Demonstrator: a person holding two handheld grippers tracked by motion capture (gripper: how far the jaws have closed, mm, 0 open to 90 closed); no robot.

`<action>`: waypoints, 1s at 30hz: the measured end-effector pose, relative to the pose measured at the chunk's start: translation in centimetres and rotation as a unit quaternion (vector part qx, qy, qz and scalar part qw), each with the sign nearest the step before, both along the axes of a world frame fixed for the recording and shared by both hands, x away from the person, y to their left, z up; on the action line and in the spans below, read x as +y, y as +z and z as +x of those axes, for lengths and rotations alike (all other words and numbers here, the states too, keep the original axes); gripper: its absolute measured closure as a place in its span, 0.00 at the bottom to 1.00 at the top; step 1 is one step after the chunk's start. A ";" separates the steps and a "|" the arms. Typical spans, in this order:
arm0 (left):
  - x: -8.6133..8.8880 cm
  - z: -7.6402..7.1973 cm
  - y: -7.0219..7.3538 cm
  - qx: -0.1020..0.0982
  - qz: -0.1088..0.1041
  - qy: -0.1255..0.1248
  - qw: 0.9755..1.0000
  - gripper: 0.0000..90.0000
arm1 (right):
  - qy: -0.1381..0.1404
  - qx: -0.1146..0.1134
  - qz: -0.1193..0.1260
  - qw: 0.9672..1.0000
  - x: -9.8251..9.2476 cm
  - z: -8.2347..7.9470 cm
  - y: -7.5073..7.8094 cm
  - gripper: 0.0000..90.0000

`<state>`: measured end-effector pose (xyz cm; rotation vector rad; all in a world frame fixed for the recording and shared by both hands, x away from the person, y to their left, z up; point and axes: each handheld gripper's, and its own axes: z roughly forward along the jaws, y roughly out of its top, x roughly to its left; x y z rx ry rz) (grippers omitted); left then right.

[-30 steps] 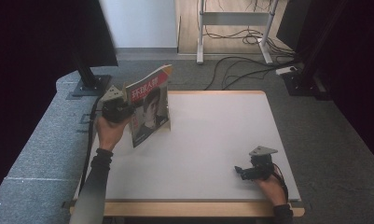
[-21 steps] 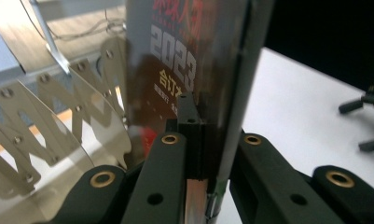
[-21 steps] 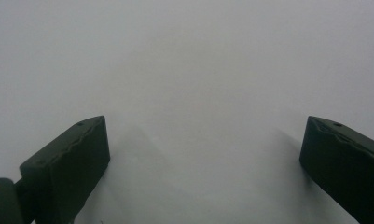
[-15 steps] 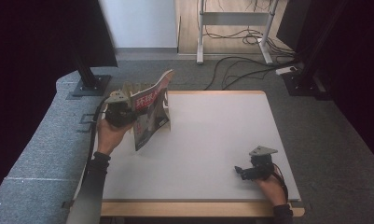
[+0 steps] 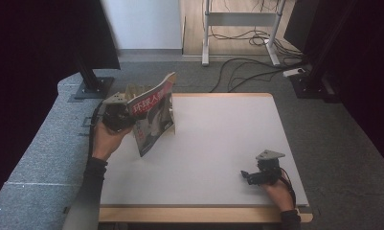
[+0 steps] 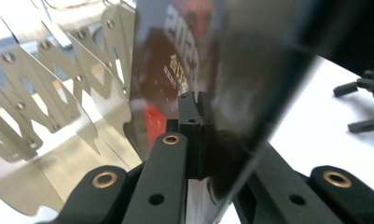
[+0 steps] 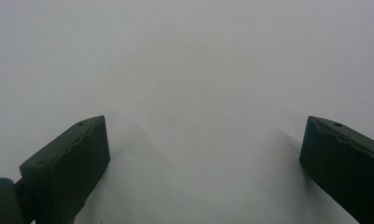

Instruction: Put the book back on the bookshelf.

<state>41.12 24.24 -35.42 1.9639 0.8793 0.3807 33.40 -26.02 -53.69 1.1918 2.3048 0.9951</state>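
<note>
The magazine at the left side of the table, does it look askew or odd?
Yes. The magazine stands tilted, shut in the left gripper, leaning against a metal rack, not lying flat.

Left tongs (image 5: 127, 117): black body, grey three-cornered top plate, black cable trailing; black jaw links set with brass-ringed pivots and small screw holes. Right tongs (image 5: 249, 175): same black build, grey plate, blocky dark pads (image 7: 68, 156). Person: dark long sleeves (image 5: 91, 175) on both forearms.

High view above the near edge facing forward-down over white table (image 5: 218, 143), left gripper view tight against magazine (image 6: 231, 70), right gripper view close over the same tabletop.
</note>
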 end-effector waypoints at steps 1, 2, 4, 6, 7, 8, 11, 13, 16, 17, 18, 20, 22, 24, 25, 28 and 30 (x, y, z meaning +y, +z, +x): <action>-0.1 0.0 0.0 -0.005 -0.002 0.002 1.000 0.97 | 0.000 0.000 0.000 1.000 0.0 0.0 0.0 0.01; -0.3 0.0 0.0 -0.012 -0.002 0.006 1.000 0.97 | 0.001 0.001 0.000 1.000 0.0 0.0 0.0 0.01; -0.7 0.1 0.0 -0.019 -0.001 0.010 1.000 0.97 | 0.001 0.001 0.000 1.000 0.0 0.0 0.0 0.01; -1.1 0.3 0.1 -0.026 0.002 0.011 1.000 0.97 | 0.001 0.001 0.000 1.000 0.0 0.0 0.0 0.01; -1.3 0.4 0.2 -0.030 0.004 0.012 0.999 0.97 | 0.001 0.001 0.000 1.000 0.0 0.0 0.0 0.01; -1.6 0.5 0.3 -0.033 0.007 0.013 0.999 0.97 | 0.001 0.001 0.000 1.000 0.0 0.0 0.0 0.01; -2.5 0.8 0.8 -0.043 0.011 0.015 0.999 0.97 | -0.001 0.000 0.001 1.000 0.0 0.0 0.0 0.01; -3.1 1.1 0.9 -0.046 0.012 0.015 0.999 0.97 | -0.001 0.000 0.001 1.000 0.0 0.0 0.0 0.01; -3.8 1.5 0.8 -0.052 0.013 0.019 0.998 0.97 | 0.000 -0.001 0.000 1.000 0.0 0.0 0.0 0.01; -4.1 1.6 0.7 -0.056 0.017 0.022 0.998 0.97 | 0.000 -0.001 0.000 1.000 0.0 0.0 0.0 0.01; -4.3 1.6 0.7 -0.062 0.024 0.025 0.997 0.97 | 0.000 -0.001 0.000 1.000 0.0 0.0 0.0 0.01; -4.8 1.8 0.5 -0.070 0.037 0.029 0.996 0.97 | 0.000 -0.001 0.000 1.000 0.0 0.0 0.0 0.01; -5.1 1.8 0.4 -0.074 0.044 0.027 0.996 0.97 | 0.000 -0.001 0.000 1.000 0.0 0.0 0.0 0.01; -5.4 1.7 0.1 -0.076 0.050 0.024 0.996 0.96 | 0.000 -0.001 0.000 1.000 0.0 0.0 0.0 0.01; -5.6 1.6 0.0 -0.080 0.053 0.024 0.995 0.96 | 0.000 -0.001 0.000 1.000 0.0 0.0 0.0 0.01; -6.3 1.4 -0.5 -0.085 0.063 0.023 0.994 0.96 | 0.000 -0.001 0.000 1.000 0.0 0.0 0.0 0.01; -6.6 1.4 -1.0 -0.082 0.060 0.016 0.995 0.95 | 0.000 -0.002 0.000 1.000 0.0 0.0 0.0 0.01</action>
